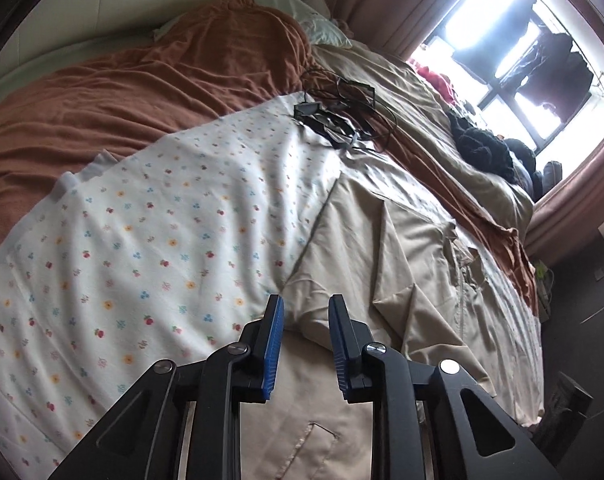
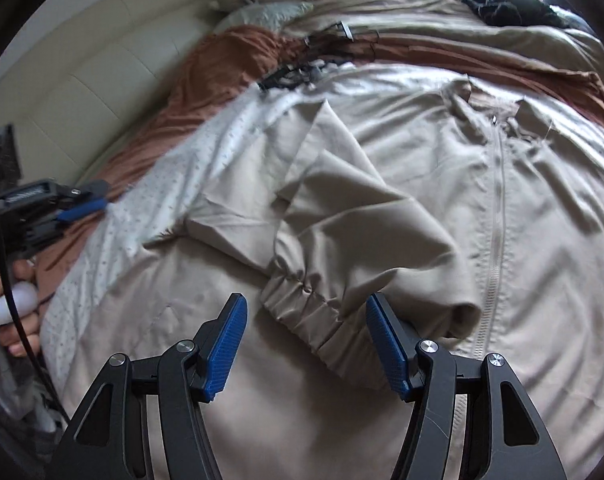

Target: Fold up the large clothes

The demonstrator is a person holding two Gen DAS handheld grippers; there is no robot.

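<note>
A beige zip-front jacket (image 2: 422,152) lies spread on a floral sheet (image 1: 161,216) over the bed, its zipper (image 2: 496,216) running up the middle. One sleeve (image 2: 342,208) is folded across the front, and its elastic cuff (image 2: 302,300) lies just ahead of and between the fingers of the right gripper (image 2: 306,344), whose jaws stand wide apart and grasp nothing. The left gripper (image 1: 306,344) hovers over the jacket's left edge, jaws parted with cloth showing in the gap, gripping nothing. Black cables (image 1: 342,108) lie beyond the jacket, near a rust-brown blanket (image 1: 161,80).
</note>
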